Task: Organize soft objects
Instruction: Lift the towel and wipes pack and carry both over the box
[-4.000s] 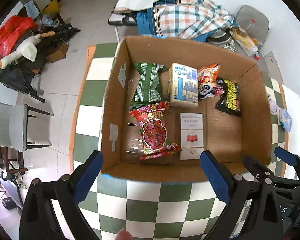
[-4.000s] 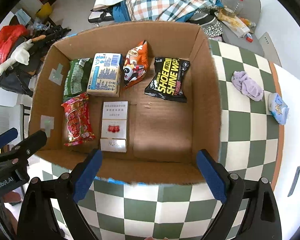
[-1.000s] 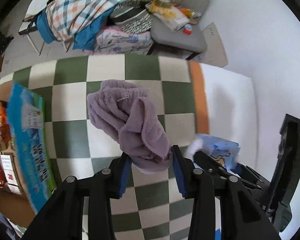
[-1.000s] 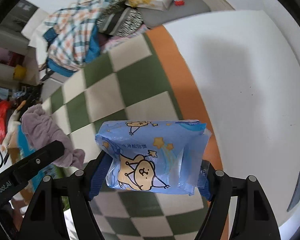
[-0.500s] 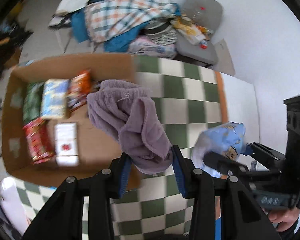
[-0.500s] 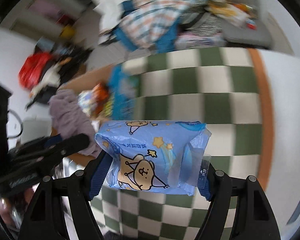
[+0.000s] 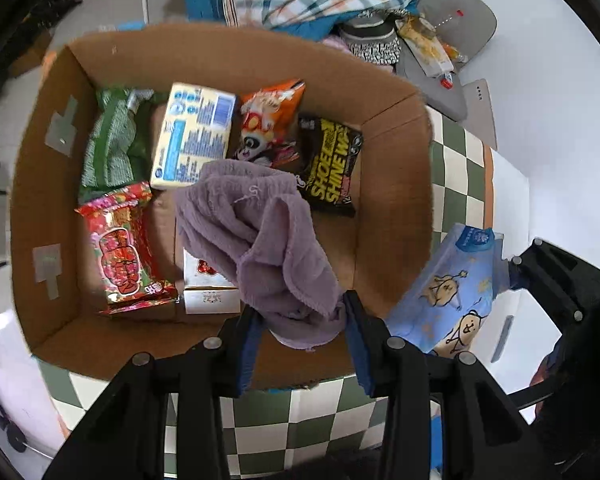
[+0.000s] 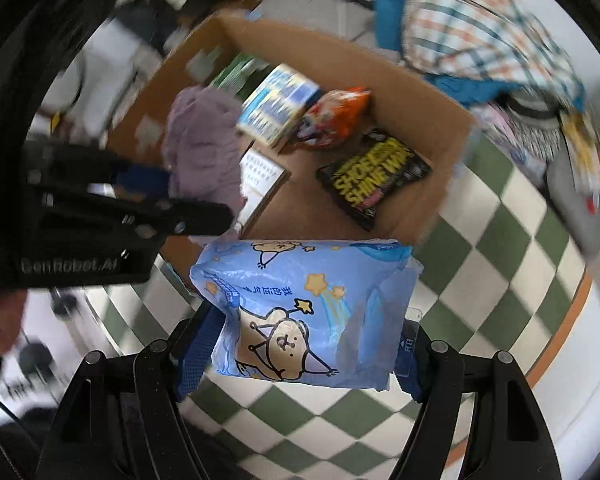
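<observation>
Towel clamped in left tool; right tool gripping tissue pack, print legible right-wrist only.

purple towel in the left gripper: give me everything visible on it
The purple towel looks like soft terry cloth, lavender, bunched and folded, with a loose thread near its top. The left gripper is shut on its lower end; the rest hangs crumpled above the open cardboard box, covering part of the white carton in the left wrist view. Only the gripper visibly touches it.

Crumpled purple towel pinched in left tool, hanging over box; blue tissue pack clamped crosswise in right tool.
</observation>
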The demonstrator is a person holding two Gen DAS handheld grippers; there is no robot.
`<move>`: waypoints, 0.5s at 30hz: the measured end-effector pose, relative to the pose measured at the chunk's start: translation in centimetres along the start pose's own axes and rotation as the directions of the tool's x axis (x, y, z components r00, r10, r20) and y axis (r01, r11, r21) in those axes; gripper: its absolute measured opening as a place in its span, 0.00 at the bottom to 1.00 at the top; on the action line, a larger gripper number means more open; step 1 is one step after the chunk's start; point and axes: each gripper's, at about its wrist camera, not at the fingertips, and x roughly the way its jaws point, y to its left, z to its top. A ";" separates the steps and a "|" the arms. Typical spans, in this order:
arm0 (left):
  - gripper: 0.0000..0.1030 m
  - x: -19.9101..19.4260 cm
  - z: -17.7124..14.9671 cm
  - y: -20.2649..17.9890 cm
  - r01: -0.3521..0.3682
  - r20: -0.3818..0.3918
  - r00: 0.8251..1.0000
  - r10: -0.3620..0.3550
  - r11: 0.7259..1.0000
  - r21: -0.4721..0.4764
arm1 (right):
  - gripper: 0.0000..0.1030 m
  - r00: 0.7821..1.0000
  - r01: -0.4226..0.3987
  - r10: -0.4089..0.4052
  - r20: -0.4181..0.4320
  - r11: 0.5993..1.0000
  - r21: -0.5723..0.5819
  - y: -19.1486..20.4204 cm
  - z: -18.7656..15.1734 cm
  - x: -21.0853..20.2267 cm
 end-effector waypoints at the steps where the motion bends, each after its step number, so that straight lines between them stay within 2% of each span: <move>1: 0.35 0.5 0.3 0.4 0.020 -0.022 1.000 -0.020 1.000 -0.007 | 0.75 0.999 0.029 -0.029 -0.013 0.998 -0.048 0.6 0.5 0.5; 3: 0.35 1.1 0.8 0.8 0.049 -0.051 0.997 -0.050 0.999 -0.008 | 0.76 0.996 0.068 -0.074 -0.040 0.989 -0.132 1.4 1.1 1.3; 7: 0.35 2.8 1.8 1.1 0.114 -0.114 0.987 -0.116 0.993 -0.026 | 0.76 0.990 0.073 -0.100 -0.101 0.967 -0.242 1.9 2.6 2.8; 15: 0.38 4.9 2.8 1.1 0.167 -0.184 0.968 -0.171 0.985 -0.041 | 0.78 0.972 0.089 -0.151 -0.181 0.946 -0.312 1.1 4.0 4.5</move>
